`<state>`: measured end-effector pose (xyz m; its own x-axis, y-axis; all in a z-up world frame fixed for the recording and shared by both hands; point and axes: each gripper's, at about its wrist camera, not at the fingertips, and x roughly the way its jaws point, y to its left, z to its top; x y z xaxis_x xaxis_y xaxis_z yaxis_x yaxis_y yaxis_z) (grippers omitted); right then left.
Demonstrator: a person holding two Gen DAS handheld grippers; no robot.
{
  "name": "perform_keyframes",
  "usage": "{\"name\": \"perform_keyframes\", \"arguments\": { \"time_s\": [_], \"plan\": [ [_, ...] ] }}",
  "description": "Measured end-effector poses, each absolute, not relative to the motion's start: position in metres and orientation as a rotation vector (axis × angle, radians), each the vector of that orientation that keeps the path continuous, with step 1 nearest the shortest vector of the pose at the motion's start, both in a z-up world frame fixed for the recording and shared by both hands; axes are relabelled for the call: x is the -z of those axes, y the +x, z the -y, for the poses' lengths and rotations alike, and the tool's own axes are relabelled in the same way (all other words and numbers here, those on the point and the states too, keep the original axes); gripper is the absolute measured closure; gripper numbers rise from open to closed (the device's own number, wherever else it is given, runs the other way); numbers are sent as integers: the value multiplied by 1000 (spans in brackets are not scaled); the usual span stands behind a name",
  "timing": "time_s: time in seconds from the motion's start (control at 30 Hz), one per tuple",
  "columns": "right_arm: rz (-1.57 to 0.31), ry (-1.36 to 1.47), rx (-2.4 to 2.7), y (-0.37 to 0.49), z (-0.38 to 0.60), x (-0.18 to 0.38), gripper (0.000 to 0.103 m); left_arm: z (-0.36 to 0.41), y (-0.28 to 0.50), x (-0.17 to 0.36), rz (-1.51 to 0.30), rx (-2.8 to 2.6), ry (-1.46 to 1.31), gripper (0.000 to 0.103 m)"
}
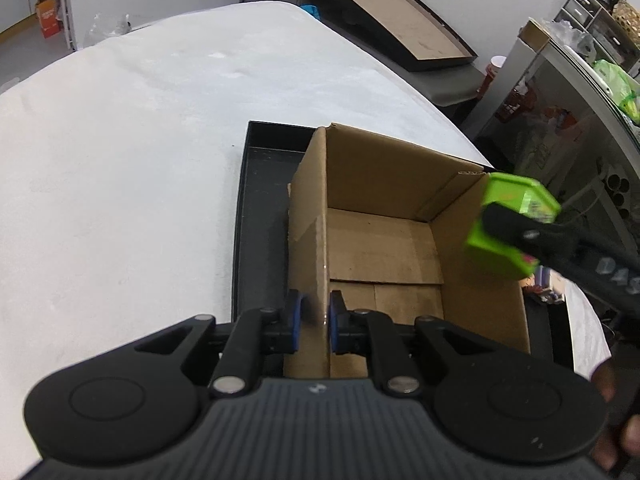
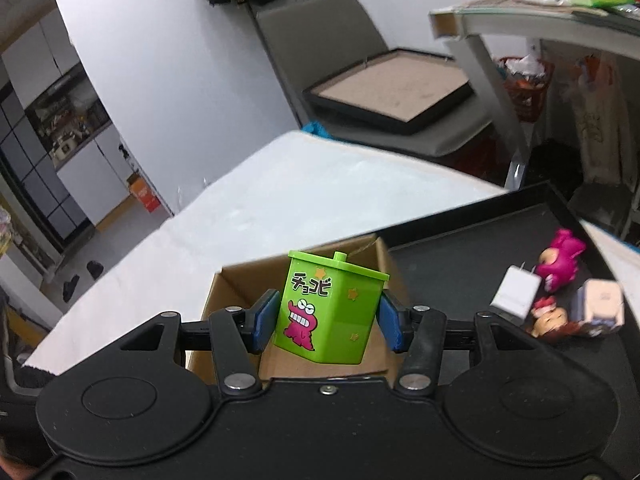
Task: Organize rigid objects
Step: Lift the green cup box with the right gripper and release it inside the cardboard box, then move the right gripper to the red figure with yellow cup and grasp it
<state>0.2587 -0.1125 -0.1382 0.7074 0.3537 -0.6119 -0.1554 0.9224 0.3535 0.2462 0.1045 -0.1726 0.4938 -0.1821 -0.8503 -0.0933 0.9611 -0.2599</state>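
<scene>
My left tool point(image 1: 314, 320) pinches the near-left wall of the open brown cardboard box point(image 1: 384, 240), its blue pads point(image 1: 295, 322) pressed against either side of that wall. The box stands inside a shallow black tray point(image 1: 256, 216) on the white worktop point(image 1: 140, 160), and what I see of the box floor is bare. My right tool point(image 2: 326, 318) grips a lime-green plastic container with a pink cartoon crocodile and a knobbed lid point(image 2: 330, 308); its blue pads point(image 2: 266, 316) bear on the container's two sides. The container hangs upright above the box, over its right-hand wall. To the right of the box, in the same tray, lie a white charger plug point(image 2: 516, 292), a magenta figurine point(image 2: 562, 260) and a small brown-haired doll point(image 2: 550, 318).
</scene>
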Motion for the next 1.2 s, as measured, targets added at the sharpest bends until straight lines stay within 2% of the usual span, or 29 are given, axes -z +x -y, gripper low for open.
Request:
{"name": "perform_keyframes", "arguments": {
  "time_s": [0.2, 0.33, 0.5, 0.7, 0.87, 0.93, 1.2],
  "plan": [
    [-766, 279, -319, 262, 93, 143, 51, -106, 247, 172, -1080, 77, -300, 91],
    [-789, 270, -364, 264, 84, 143, 46, -111, 248, 172, -1097, 69, -334, 89],
    [-766, 238, -363, 258, 84, 135, 31, -111, 242, 167, -1086, 29, -345, 62],
    [-757, 251, -321, 254, 94, 131, 21, -104, 231, 161, -1095, 5, -328, 55],
    [-741, 245, -264, 248, 105, 128, 17, -97, 223, 153, -1089, -24, -304, 46],
    [-745, 247, -225, 246, 110, 128, 11, -95, 220, 151, -1087, -32, -292, 44],
    [-747, 214, -98, 222, 119, 136, 10, -85, 209, 144, -1091, -96, -253, 41]
  ]
}}
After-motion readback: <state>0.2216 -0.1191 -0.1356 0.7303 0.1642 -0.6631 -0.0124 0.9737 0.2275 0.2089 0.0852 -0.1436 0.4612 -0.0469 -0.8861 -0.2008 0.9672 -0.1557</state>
